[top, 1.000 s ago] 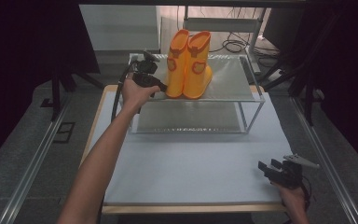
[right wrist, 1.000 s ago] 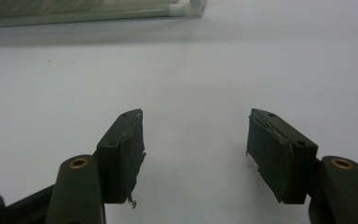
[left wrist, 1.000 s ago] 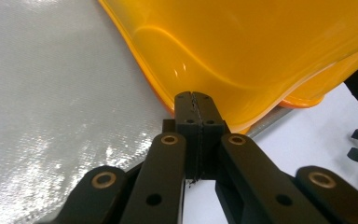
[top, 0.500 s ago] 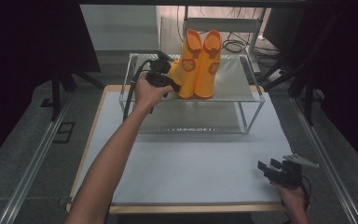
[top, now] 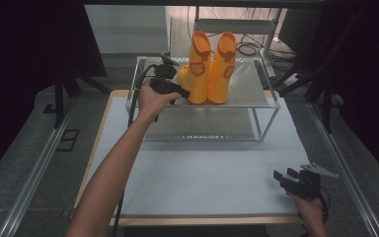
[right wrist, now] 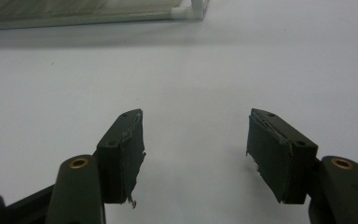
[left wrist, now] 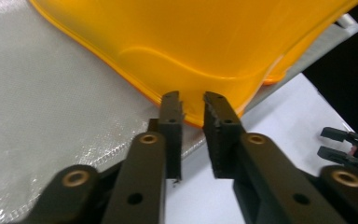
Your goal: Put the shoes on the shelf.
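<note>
Two orange rubber boots stand upright side by side on the top shelf of a wire-and-mesh rack. My left gripper is at the toe of the left boot. Its jaws have just been opening. In the left gripper view my left gripper shows a narrow gap with nothing in it. The boot's orange sole edge lies just past the tips. My right gripper rests low at the table's front right. In the right gripper view, my right gripper stands open over bare white table.
The rack has a lower mesh shelf and stands at the back of the white table. Dark floor and metal rails flank the table. My right gripper is visible far off in the left gripper view.
The boots have shifted a little to the right on the top shelf and now stand straighter. My left hand followed them right. The right hand has not moved.
</note>
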`<state>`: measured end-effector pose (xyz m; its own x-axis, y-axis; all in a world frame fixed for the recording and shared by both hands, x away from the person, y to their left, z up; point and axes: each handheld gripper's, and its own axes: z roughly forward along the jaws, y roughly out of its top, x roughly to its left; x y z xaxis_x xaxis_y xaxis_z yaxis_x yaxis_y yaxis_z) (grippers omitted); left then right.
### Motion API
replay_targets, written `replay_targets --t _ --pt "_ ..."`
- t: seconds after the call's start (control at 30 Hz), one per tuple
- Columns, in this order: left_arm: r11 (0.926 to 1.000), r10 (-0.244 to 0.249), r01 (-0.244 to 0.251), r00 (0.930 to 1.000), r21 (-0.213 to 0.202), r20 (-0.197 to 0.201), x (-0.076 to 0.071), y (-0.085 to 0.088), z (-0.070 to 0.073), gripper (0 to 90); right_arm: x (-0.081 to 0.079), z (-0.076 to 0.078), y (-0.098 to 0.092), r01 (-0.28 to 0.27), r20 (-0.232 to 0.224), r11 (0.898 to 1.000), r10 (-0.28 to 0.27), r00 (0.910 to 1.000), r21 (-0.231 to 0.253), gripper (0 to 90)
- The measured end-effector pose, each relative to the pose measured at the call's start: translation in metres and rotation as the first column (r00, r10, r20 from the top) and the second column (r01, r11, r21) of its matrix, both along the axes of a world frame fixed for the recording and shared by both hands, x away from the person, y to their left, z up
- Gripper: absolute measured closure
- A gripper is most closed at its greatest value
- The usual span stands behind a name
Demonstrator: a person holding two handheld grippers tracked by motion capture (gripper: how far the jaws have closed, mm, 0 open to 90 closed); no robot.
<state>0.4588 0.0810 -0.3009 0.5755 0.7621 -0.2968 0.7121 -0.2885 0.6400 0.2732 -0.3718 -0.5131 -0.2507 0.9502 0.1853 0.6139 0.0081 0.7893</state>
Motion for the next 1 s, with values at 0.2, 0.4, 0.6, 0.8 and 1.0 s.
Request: replay_targets --t 0.2,0.4,0.6,0.8,1.0 --pt "0.9983 -0.054 0.053 0.9974 0.022 0.048 -0.017 0.019 0.008 57.2 0.0 -0.001 -0.001 -0.001 0.0 1.0 0.001 1.0 -0.003 35.9" --pt "0.9959 -0.086 0.084 0.9931 0.036 0.08 -0.043 0.041 0.01 47.3 0.0 0.0 0.0 -0.002 0.003 1.0 0.002 1.0 -0.006 36.0" --pt "0.9909 -0.135 0.134 0.9833 0.012 0.122 -0.073 0.062 0.003 41.8 0.0 0.0 0.002 -0.011 0.003 1.0 0.011 0.9999 -0.013 36.0" --pt "0.9878 -0.155 0.156 0.9781 0.006 0.139 -0.102 0.079 -0.012 41.4 0.0 0.0 0.002 -0.009 0.003 1.0 0.009 1.0 -0.014 36.1" --pt "0.9899 -0.142 0.14 0.9775 0.024 0.156 -0.127 0.09 -0.035 40.8 0.0 0.0 0.003 -0.013 0.001 1.0 0.014 0.9999 -0.018 36.1"
